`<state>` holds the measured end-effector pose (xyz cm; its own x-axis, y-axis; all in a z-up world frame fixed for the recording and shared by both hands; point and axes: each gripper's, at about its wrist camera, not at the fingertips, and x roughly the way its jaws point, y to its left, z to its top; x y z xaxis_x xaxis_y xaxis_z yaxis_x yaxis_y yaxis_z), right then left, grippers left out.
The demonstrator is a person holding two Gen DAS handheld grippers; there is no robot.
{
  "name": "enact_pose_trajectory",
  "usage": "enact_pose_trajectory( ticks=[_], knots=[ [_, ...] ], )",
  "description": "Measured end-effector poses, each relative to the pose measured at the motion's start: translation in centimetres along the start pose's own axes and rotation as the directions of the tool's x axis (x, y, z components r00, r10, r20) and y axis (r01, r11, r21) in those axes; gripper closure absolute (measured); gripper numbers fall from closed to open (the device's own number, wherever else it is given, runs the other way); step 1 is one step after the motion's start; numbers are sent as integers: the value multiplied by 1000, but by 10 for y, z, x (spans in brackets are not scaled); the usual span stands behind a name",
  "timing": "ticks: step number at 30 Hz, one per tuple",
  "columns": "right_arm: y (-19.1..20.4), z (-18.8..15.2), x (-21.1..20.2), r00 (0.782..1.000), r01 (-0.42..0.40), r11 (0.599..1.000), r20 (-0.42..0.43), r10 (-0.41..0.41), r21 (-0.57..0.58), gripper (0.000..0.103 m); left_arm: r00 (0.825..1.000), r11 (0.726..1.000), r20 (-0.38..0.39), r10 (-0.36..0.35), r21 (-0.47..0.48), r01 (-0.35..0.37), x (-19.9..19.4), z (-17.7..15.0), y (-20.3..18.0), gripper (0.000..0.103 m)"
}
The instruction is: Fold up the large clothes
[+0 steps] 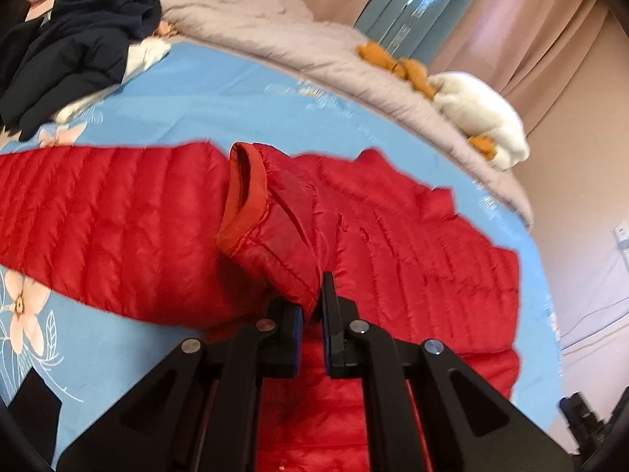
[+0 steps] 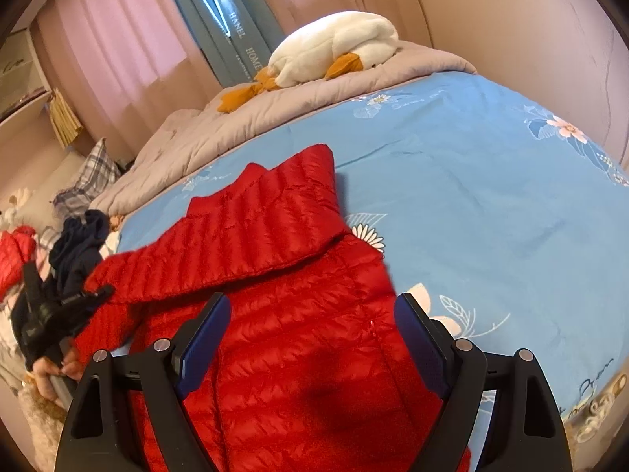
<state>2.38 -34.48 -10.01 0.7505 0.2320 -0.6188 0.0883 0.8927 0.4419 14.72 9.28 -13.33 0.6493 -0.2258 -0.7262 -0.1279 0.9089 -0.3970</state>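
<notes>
We look along both grippers over a red quilted down jacket [image 1: 412,244] spread on a bed covered by a light blue sheet [image 1: 236,94] printed with pale flowers; the jacket lies across the near part of the bed, its body flat on the sheet.

In the left wrist view, the left gripper [image 1: 312,314] has its jaws drawn nearly together, pinching a fold of the jacket's sleeve [image 1: 275,228] between the pads; the sleeve's cuff [image 1: 243,196] stands up and open just beyond the fingertips, above the rest of the jacket; the picture is somewhat blurred.

In the right wrist view, the right gripper [image 2: 312,338] has its jaws wide apart, holding nothing, with the jacket's body showing between the two blue-padded fingers [image 2: 208,330]; a sleeve or flap [image 2: 251,236] lies folded across the jacket's upper part, just past the fingertips; at the left edge of this view we see the left gripper [image 2: 59,314] as a dark shape touching the jacket's edge.

Further back, a grey quilt [image 2: 236,126] is bunched along the far side of the bed; a white plush duck with orange feet [image 2: 334,47] lies on it; a heap of dark navy clothes [image 1: 78,47] sits at the bed's far left corner, well apart from the jacket; pink curtains [image 2: 118,51] hang behind.
</notes>
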Motion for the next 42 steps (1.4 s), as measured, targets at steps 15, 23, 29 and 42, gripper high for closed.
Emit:
enact_pose_trajectory(
  ticks=[15, 23, 29, 42],
  knots=[
    [6, -2, 5, 1000, 22, 1000, -17, -23, -19, 18, 988, 992, -92, 128, 37, -125, 38, -22, 12, 92],
    [10, -4, 6, 999, 35, 999, -26, -36, -39, 18, 985, 987, -85, 153, 62, -148, 29, -22, 8, 63],
    [22, -2, -3, 1000, 21, 997, -6, -21, -73, 18, 986, 985, -23, 163, 59, -161, -13, -21, 4, 38],
    [103, 22, -40, 987, -113, 942, 72, 142, -316, 18, 965, 985, 203, 168, -4, -171, -134, -15, -2, 3]
  ],
)
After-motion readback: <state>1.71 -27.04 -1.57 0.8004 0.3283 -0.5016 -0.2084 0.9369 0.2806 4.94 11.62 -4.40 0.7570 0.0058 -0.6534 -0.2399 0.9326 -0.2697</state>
